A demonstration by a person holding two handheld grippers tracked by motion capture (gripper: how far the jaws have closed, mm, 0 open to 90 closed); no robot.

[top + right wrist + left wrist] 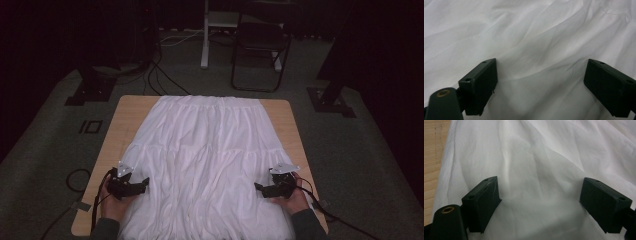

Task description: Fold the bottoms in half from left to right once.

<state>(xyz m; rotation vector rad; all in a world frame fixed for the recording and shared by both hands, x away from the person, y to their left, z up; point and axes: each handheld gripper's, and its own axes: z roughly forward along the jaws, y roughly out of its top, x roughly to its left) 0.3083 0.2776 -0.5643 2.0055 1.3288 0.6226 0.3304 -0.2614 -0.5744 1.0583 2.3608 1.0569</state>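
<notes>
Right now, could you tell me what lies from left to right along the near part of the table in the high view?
Bare table edge → left gripper → white skirt → right gripper → bare table edge.

From above, the room around me is dim, the floor and far corners falling to near black, while the white skirt (205, 160) takes most of the light and its nearer half washes out pale. Both gripper views are brighter and softly lit: folds cast gentle grey shadows, and my black jaws throw a faint shade just beneath. Cloth closest to the lens looks slightly soft.
</notes>
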